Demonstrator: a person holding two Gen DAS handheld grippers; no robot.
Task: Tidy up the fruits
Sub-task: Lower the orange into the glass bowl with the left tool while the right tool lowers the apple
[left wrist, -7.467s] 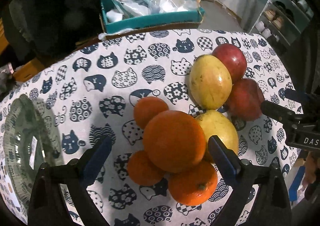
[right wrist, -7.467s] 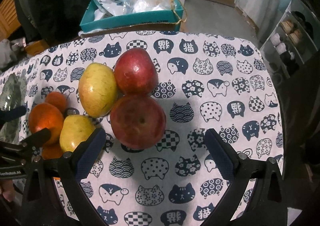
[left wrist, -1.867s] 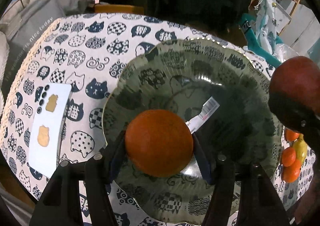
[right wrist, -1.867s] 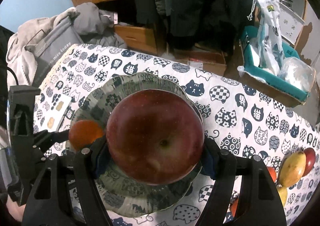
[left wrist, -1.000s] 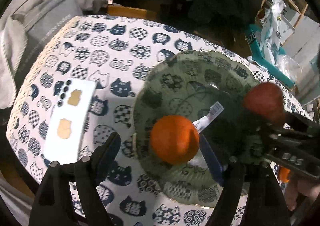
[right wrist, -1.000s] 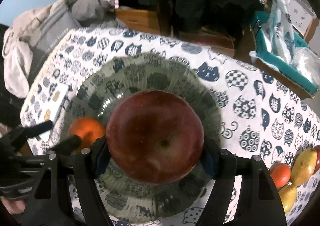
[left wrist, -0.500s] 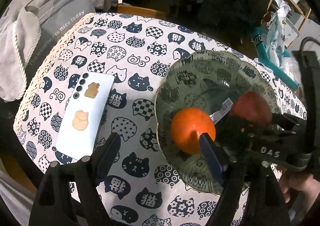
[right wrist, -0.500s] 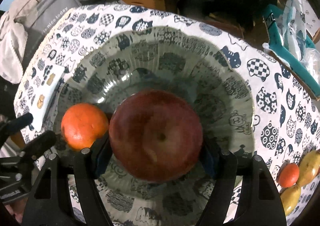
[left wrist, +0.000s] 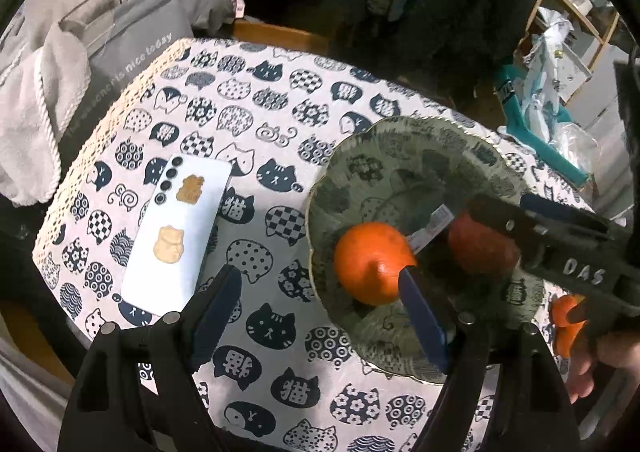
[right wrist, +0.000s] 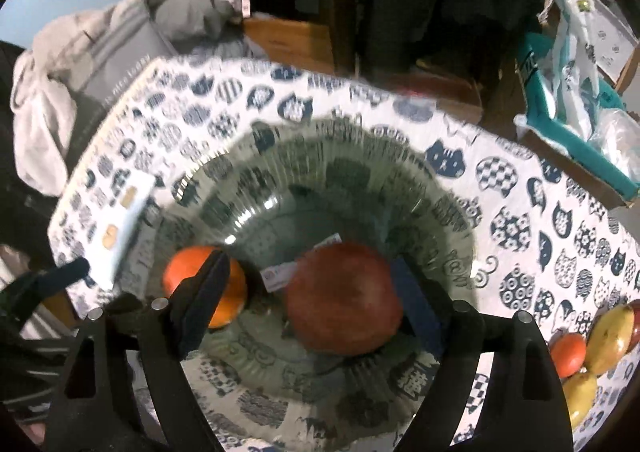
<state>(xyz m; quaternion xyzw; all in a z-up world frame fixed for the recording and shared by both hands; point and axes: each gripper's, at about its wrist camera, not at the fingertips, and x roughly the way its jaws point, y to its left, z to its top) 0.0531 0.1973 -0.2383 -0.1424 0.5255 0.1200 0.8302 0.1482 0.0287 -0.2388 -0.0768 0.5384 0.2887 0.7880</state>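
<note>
A green glass plate (left wrist: 420,140) (right wrist: 320,132) holds an orange (left wrist: 372,268) (right wrist: 180,284) and a red apple (right wrist: 344,300) (left wrist: 480,248) side by side, with a white label between them. My right gripper (right wrist: 308,272) straddles the apple. Its jaws are opening: the left pad stands clear in front of the orange, the right pad sits close by the apple's side. My left gripper (left wrist: 320,304) hangs open above the plate's near left rim, with nothing between its fingers. Several other fruits (right wrist: 592,352) lie at the table's right.
A white phone (left wrist: 176,240) lies left of the plate on the cat-print cloth. A grey bag and clothes (left wrist: 100,64) sit beyond the table's left edge. A teal box with bags (right wrist: 580,124) stands at the back right. A person's hand (left wrist: 592,364) holds the right gripper.
The right jaws have parted and let go of the apple, which now rests in the plate. The left gripper has drawn back and left from the orange.
</note>
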